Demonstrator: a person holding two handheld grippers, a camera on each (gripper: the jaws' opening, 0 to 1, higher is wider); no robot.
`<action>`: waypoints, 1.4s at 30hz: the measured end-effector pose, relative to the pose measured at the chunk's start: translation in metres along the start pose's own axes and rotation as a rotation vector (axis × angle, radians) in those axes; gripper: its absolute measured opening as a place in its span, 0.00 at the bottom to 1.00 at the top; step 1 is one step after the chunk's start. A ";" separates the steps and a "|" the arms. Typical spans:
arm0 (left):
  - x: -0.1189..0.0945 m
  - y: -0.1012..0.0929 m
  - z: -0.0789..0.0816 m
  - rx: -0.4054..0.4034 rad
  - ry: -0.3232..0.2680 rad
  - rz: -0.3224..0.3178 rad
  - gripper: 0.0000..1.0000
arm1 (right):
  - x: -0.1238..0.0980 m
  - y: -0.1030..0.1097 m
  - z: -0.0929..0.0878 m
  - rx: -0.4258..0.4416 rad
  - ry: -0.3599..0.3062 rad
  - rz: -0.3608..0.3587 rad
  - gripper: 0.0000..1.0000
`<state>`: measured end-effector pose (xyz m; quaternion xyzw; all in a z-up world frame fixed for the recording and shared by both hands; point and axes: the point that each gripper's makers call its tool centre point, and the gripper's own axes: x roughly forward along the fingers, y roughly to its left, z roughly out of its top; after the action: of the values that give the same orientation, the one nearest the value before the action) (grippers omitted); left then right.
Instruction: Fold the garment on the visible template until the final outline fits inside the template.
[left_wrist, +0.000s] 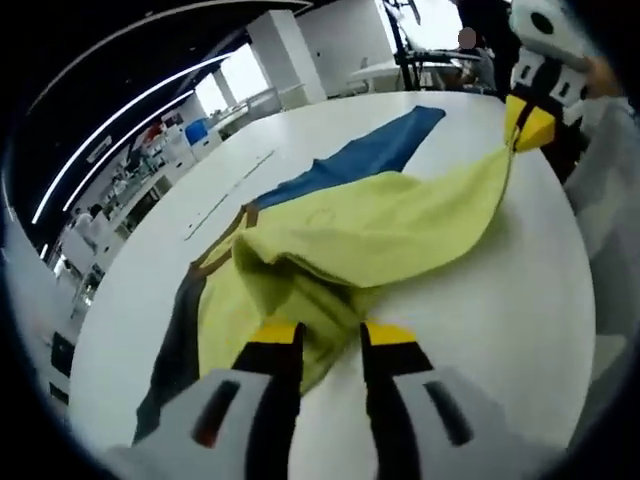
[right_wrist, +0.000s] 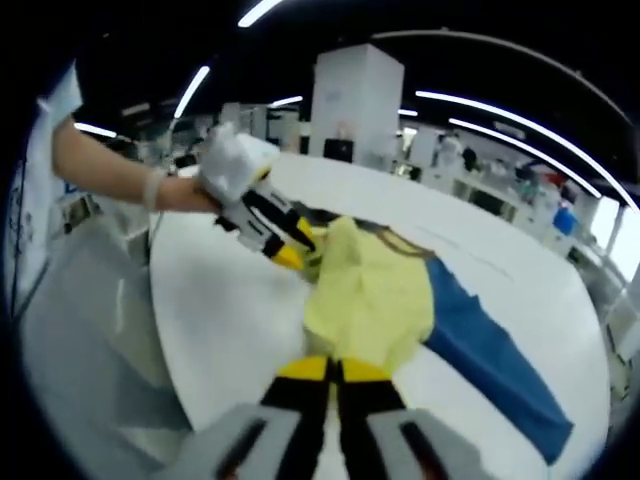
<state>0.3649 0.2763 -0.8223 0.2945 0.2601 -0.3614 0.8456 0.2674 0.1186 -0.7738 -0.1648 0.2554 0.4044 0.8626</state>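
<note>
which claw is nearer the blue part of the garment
Hard to call. The left claw and the right claw each pinch an edge of the yellow part, neither touching the blue part; the right looks slightly nearer.

Brightly lit from long ceiling light strips (left_wrist: 120, 120), with window glare (left_wrist: 235, 75) washing out the far wall. Strongly bowed toward the edges by fisheye distortion. Slightly soft throughout, the white table (right_wrist: 230, 310) nearly shadowless.
</note>
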 end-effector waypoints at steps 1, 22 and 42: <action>0.001 0.000 0.000 0.006 0.000 0.003 0.17 | 0.000 0.001 0.000 0.002 0.001 0.001 0.00; -0.022 0.012 0.000 -0.171 -0.054 0.018 0.00 | -0.002 -0.001 -0.003 0.007 0.010 0.007 0.00; -0.164 0.004 -0.093 -0.364 0.018 0.096 0.00 | -0.033 0.031 -0.029 0.002 0.088 0.176 0.00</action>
<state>0.2480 0.4177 -0.7781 0.1520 0.3145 -0.2649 0.8988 0.2162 0.1033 -0.7810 -0.1587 0.3069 0.4708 0.8118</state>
